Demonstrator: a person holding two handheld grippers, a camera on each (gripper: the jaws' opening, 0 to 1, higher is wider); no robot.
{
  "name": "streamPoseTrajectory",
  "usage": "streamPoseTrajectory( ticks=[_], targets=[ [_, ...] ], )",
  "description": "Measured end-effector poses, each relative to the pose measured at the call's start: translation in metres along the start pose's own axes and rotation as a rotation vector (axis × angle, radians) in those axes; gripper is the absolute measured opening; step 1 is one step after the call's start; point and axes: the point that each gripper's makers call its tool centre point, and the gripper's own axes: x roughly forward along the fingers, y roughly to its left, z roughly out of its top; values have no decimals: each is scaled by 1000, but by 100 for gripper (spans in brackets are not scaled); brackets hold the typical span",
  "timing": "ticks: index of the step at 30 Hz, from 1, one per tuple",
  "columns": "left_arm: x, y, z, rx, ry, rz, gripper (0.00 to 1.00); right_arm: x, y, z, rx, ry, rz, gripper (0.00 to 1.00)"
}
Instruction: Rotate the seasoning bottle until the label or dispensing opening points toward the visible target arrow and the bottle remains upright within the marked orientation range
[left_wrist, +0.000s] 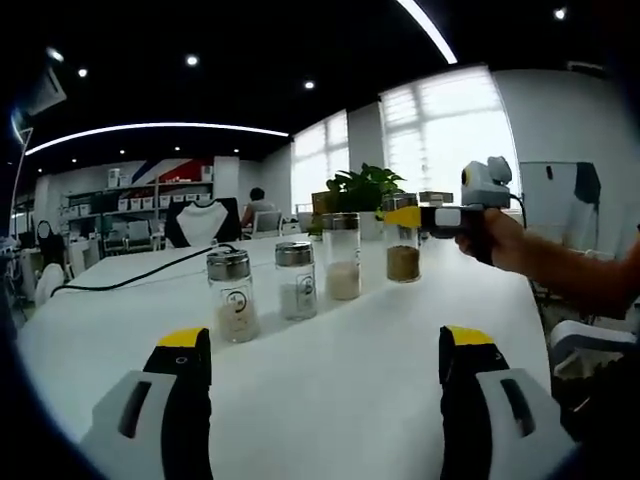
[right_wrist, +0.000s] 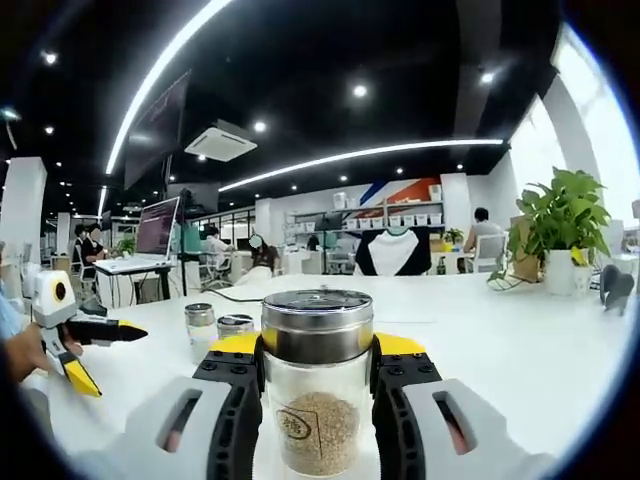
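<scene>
Four glass seasoning bottles with round metal caps stand in a row on the white table (left_wrist: 330, 380) in the left gripper view, all upright. Counting from the near end: a clear glass bottle of pale granules (left_wrist: 232, 294), a second bottle of white powder (left_wrist: 297, 281), a third bottle with off-white contents (left_wrist: 342, 256), and at the far end the brown-filled seasoning bottle (left_wrist: 403, 238).

The right gripper (left_wrist: 412, 217), yellow-tipped and held in a person's hand (left_wrist: 497, 238), has that fourth bottle near its cap, jaws pressed to either side. In the right gripper view the same bottle (right_wrist: 317, 385) sits dead centre between the two black-and-yellow jaws, both pads against the glass just below the metal cap; brown granules fill its lower half and a small printed label faces the camera. Clamped on, then.

The left gripper (left_wrist: 325, 345) hangs over bare tabletop short of the row, its two jaws spread wide and touching no bottle. It comes into the right gripper view at the left edge (right_wrist: 95, 350), yellow tips parted.

Two more capped bottles (right_wrist: 200, 328) peek out beside the held one. One black cable (left_wrist: 130, 275) snakes across the table; one potted green plant (left_wrist: 362, 190) stands behind the row.
</scene>
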Motion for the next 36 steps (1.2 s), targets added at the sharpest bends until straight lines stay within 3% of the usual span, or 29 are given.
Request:
streamPoseTrajectory(
  ticks=[21, 36],
  targets=[
    [-4, 0, -4, 21, 16, 13, 100, 37, -52, -19, -55, 56, 2, 39],
    [-5, 2, -6, 18, 22, 17, 99, 41, -56, -20, -14, 38, 46, 39]
  ],
)
